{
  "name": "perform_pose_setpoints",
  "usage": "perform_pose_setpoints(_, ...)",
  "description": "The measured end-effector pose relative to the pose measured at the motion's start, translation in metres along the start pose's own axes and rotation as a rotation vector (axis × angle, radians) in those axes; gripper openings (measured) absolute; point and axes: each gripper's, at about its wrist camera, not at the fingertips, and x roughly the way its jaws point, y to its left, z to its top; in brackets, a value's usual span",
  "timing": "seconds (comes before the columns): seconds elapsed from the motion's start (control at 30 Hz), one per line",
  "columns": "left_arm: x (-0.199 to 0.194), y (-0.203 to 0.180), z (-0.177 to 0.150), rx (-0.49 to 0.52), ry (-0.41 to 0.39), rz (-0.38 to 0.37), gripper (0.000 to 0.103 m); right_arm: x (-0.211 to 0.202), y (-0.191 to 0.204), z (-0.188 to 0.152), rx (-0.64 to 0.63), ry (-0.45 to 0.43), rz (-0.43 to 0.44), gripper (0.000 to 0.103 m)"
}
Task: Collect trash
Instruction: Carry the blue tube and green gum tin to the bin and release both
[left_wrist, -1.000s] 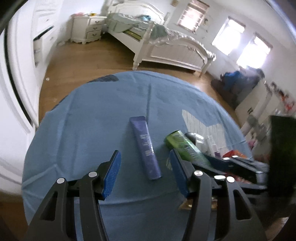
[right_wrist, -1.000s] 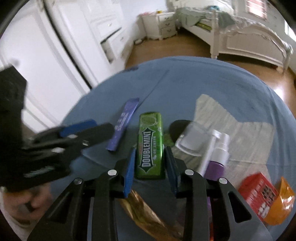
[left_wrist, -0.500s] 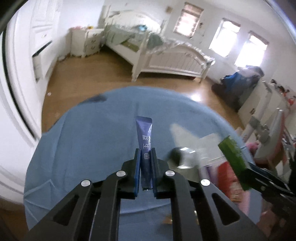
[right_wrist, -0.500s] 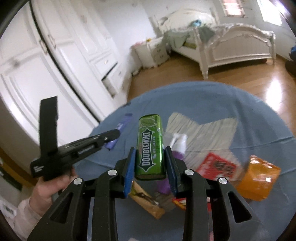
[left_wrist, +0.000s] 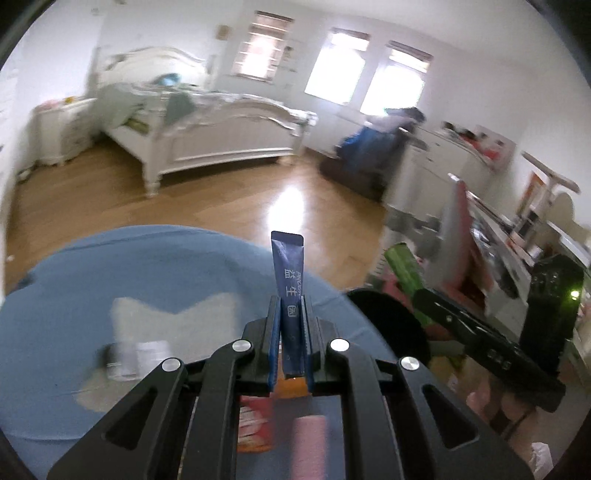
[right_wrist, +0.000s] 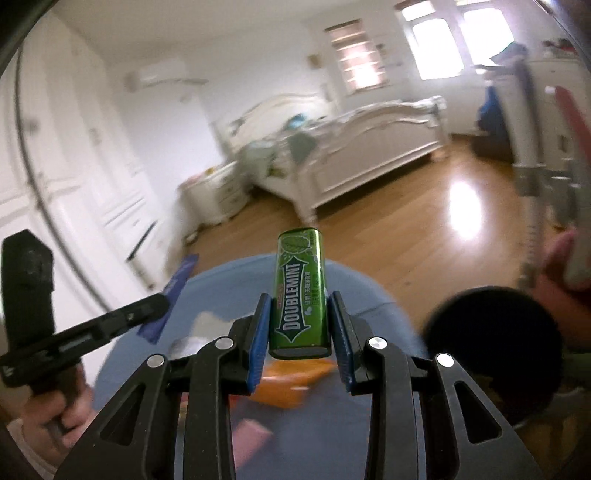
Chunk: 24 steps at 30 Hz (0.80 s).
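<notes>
Both tools have lifted clear of the table (left_wrist: 92, 280) since a second ago: then the left one sat spread over the blue sachet while the right already gripped the gum on the cloth; half a second ago both held their items just above it, and now we have swung up and to the right, so the bedroom floor and bed fill most of each view.

Our left tool (left_wrist: 290, 339) is pressed together on the blue sachet (left_wrist: 290, 280), which stands upright between the blue pads, pinched near its lower end. Our right tool (right_wrist: 299, 332) pinches the green Doublemint gum pack (right_wrist: 301, 291) at its lower half, also upright.

A round black opening (right_wrist: 491, 339) shows low on the right in both views, just beside the table edge; we judge it to be the trash bin, though blur keeps us from being sure. If so, both pieces are on their way there and only the release is left for them.

Smaller litter lies on the table below us: an orange wrapper (right_wrist: 291, 380), a red packet (left_wrist: 255, 424) and a blurred clear item (left_wrist: 136, 354), so more collecting awaits.
</notes>
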Motion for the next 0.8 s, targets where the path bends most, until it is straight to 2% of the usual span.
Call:
perform_pose_setpoints(0.2,0.049,-0.058,-0.005,0.045,0.064,-0.108,0.012,-0.022,-0.069,-0.009,0.035,-0.038,-0.148,0.032)
perform_pose_setpoints(0.4,0.094,-0.105,-0.008,0.087,0.117,-0.190,0.012,-0.024,-0.124,-0.022,0.087,-0.035,-0.234,0.032)
perform_pose_setpoints(0.63,0.135,-0.129,-0.015,0.126,0.175,-0.202,0.012,-0.002,-0.162,-0.034,0.143,0.006,-0.270,0.032)
perform_pose_setpoints(0.8,0.155,-0.139,-0.020,0.156,0.210,-0.197,0.012,0.008,-0.175,-0.039,0.140,0.024,-0.293,0.032)
